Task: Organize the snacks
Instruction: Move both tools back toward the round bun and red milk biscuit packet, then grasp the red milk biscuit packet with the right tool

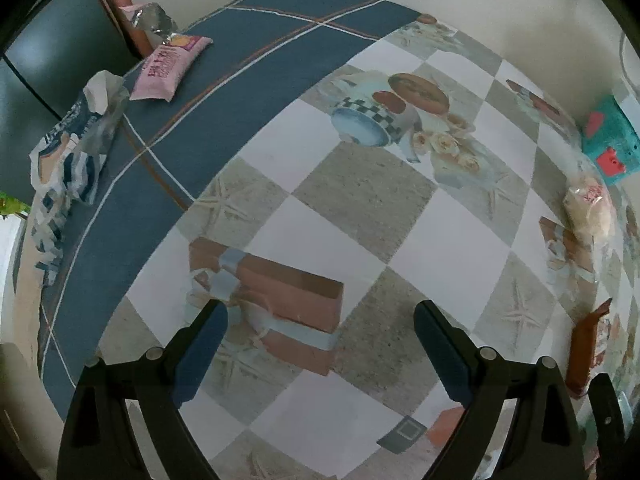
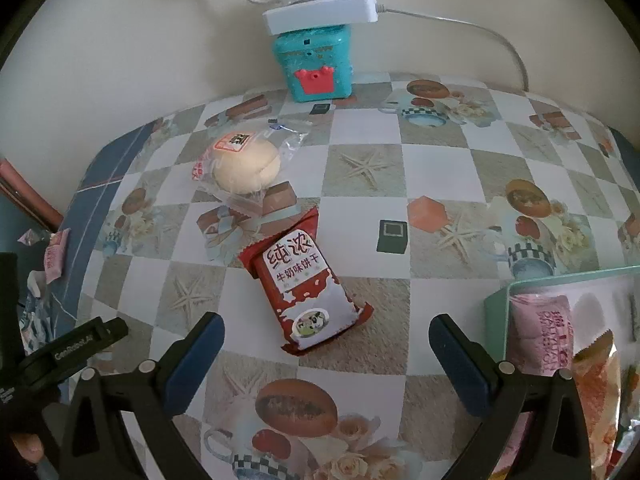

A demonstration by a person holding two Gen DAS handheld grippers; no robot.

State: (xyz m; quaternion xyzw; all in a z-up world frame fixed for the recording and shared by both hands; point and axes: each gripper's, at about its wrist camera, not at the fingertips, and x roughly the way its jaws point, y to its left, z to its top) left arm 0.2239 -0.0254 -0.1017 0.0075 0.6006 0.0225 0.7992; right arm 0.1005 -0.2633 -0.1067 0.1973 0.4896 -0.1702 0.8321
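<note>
In the right wrist view a red and white biscuit packet (image 2: 306, 286) lies on the patterned tablecloth (image 2: 440, 160), just ahead of my open, empty right gripper (image 2: 324, 344). A wrapped bun (image 2: 246, 162) lies farther back left. A pale green tray (image 2: 496, 304) at the right holds a pink packet (image 2: 540, 332) and an orange packet (image 2: 596, 392). In the left wrist view my left gripper (image 1: 320, 332) is open and empty over bare cloth. A pink packet (image 1: 170, 66) and a blue and white bag (image 1: 68, 152) lie far left; the bun (image 1: 592, 208) and the red packet's edge (image 1: 584, 344) show at the right.
A teal toy box (image 2: 314, 62) stands against the back wall with a white power strip (image 2: 320, 10) and cable on top. It also shows in the left wrist view (image 1: 608, 140). The table's blue border (image 1: 240, 92) runs along the left edge, with a dark chair (image 1: 52, 52) beyond.
</note>
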